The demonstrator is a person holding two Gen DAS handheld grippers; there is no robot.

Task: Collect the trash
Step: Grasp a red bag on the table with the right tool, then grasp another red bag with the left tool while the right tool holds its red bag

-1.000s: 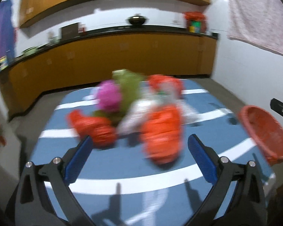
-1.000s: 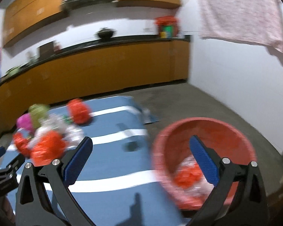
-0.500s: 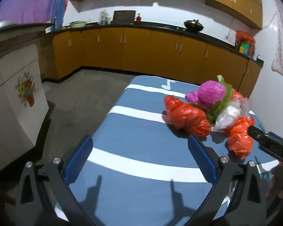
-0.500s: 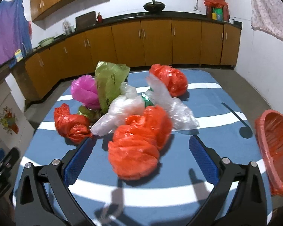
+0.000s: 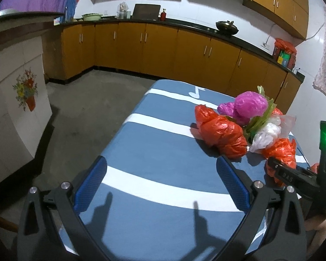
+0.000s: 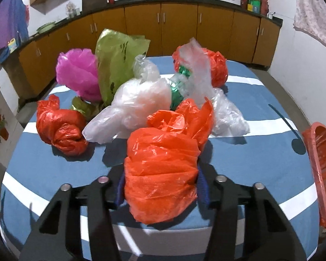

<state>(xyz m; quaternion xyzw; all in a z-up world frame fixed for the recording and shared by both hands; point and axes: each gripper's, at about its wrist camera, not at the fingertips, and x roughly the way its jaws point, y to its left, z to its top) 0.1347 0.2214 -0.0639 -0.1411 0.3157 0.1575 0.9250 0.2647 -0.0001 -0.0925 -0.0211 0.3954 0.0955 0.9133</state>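
- My right hand-held gripper (image 6: 160, 187) clamps the nearest orange bag (image 6: 163, 169) at the desk's (image 6: 260, 158) front edge.
- My left hand-held gripper (image 5: 160, 184) gapes wide over bare blue cloth.
- The red basket (image 6: 321, 169) sits at right.

Orange bag (image 6: 160, 174), pink bag (image 6: 77, 74) and green bag (image 6: 117, 58) on a blue, white-striped tablecloth (image 6: 260, 152).

Blue white-striped table (image 6: 260, 152) carries crumpled plastic bags (image 6: 128, 106) heaped mid-table; an orange bag (image 6: 60, 128) lies left of the heap.
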